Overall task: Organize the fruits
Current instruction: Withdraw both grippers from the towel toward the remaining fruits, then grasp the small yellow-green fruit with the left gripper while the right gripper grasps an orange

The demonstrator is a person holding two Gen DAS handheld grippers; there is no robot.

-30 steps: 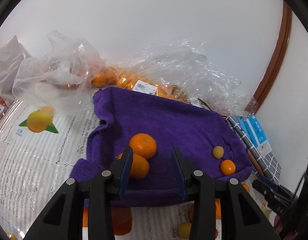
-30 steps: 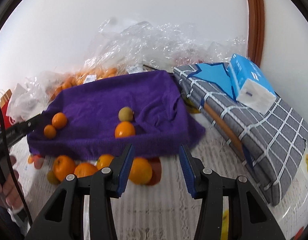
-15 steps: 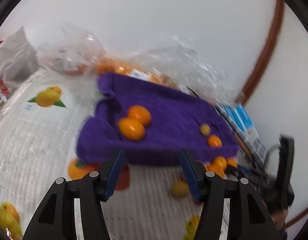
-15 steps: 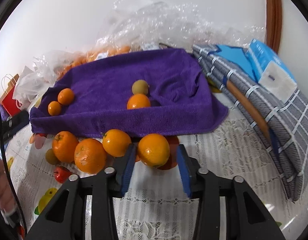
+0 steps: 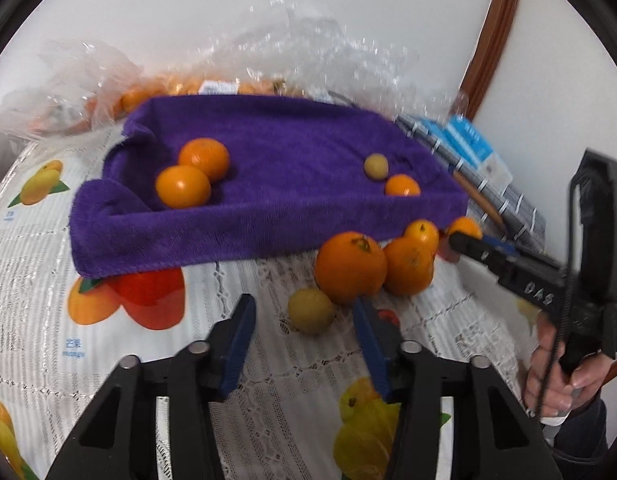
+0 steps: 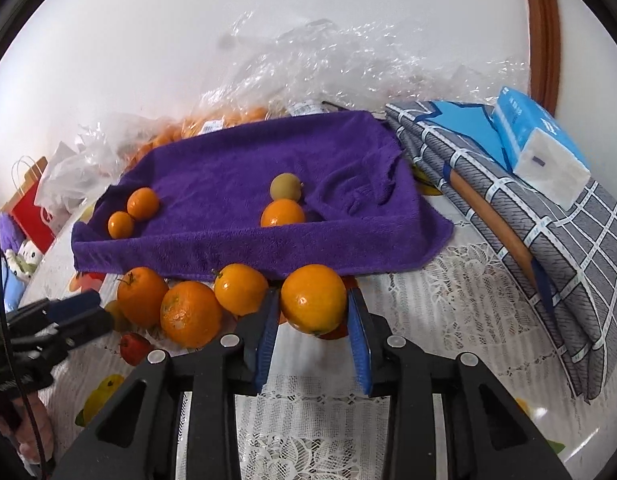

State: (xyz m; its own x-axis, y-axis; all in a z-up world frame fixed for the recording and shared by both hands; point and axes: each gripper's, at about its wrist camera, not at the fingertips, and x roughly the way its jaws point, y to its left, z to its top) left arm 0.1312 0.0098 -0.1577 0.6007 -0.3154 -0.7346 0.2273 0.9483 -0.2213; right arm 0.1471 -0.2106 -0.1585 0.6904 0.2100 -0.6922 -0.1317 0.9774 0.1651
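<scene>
Four fruits placed: purple towel is partly filled.
Right gripper: orange is clamped.
Left gripper: fingers closing around yellow-green fruit, not yet pressed.
Next: orange to be lifted onto towel.

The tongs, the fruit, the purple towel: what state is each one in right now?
Right tongs: shut on an orange.
Left tongs: closing, a yellow-green fruit between them, not yet pressed.
Three oranges: loose beside the towel.
Purple towel: spread out, four fruits on it.
Plastic bags: crumpled behind.
</scene>
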